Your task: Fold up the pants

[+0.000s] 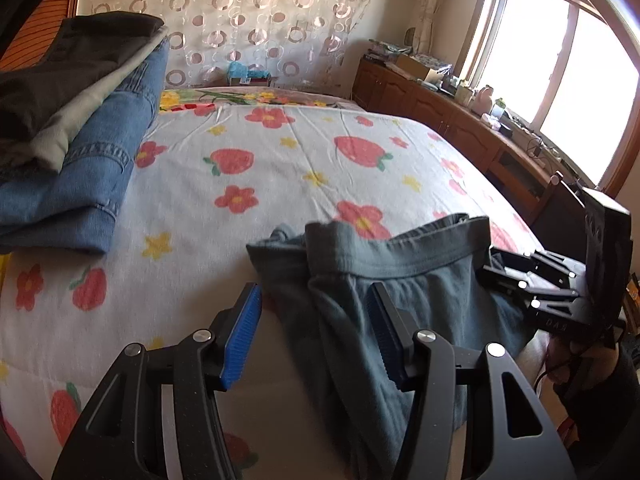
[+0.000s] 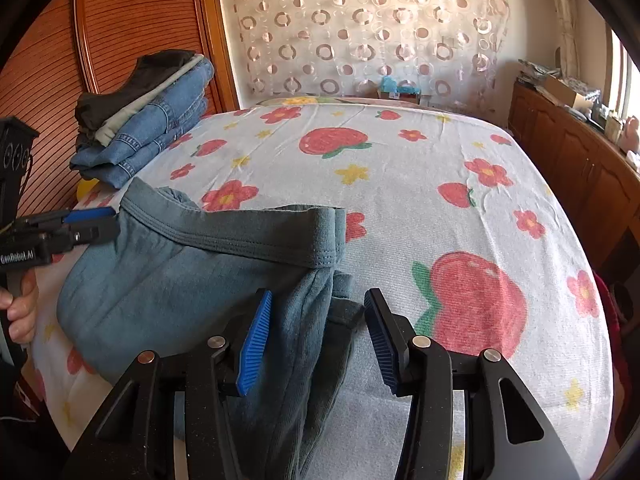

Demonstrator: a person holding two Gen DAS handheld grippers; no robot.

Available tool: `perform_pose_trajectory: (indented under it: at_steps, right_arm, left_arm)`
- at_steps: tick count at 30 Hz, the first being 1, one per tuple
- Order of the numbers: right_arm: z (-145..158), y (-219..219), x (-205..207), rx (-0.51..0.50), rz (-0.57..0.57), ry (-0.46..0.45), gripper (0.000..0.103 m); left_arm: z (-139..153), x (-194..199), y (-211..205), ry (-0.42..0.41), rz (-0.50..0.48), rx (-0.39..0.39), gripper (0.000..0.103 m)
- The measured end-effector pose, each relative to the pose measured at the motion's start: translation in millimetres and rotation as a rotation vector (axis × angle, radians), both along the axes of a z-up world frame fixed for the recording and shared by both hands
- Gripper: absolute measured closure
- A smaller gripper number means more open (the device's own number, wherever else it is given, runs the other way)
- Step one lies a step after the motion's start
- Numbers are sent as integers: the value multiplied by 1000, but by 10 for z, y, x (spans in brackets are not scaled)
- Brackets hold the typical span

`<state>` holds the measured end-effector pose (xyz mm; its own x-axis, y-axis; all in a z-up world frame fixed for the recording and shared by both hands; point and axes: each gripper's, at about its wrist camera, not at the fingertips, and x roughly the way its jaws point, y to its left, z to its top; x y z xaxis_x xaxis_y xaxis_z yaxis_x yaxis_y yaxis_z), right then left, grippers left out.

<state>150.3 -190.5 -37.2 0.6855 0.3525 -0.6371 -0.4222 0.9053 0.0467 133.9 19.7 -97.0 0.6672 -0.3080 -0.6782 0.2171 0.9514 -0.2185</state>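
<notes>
Grey-green pants (image 1: 400,280) lie at the near edge of the bed, waistband (image 2: 256,236) up on the mattress, legs hanging over the edge. My left gripper (image 1: 316,332) is open, its blue pads either side of the bunched left waistband corner. My right gripper (image 2: 318,340) is open, straddling the fabric below the waistband's right corner. Each gripper shows in the other's view: the right one (image 1: 516,276) at the pants' right side, the left one (image 2: 86,220) at the waistband's left end.
A stack of folded jeans and dark clothes (image 1: 76,140) sits at the bed's far left, also in the right wrist view (image 2: 144,116). The strawberry-print bedspread (image 2: 400,168) covers the bed. A wooden cabinet (image 1: 460,120) with clutter runs along the right under the window.
</notes>
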Motion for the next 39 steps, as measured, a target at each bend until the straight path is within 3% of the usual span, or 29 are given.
perform_pose_trajectory:
  at_steps: [13, 29, 33, 36, 39]
  right_arm:
    - [2, 30, 21, -22, 18, -8, 49]
    - [-3, 35, 14, -22, 16, -9, 49]
    - [3, 44, 20, -32, 20, -7, 50]
    - [13, 35, 14, -23, 32, -2, 61]
    - [26, 32, 14, 0, 57, 26, 80]
  left_arm:
    - [-77, 299, -13, 46, 10, 20, 47]
    - [-148, 199, 56, 70, 26, -28, 48]
    - [-155, 204, 37, 72, -9, -76, 68]
    - [-123, 176, 14, 56, -31, -86, 78]
    - [-109, 142, 15, 43, -33, -104, 83]
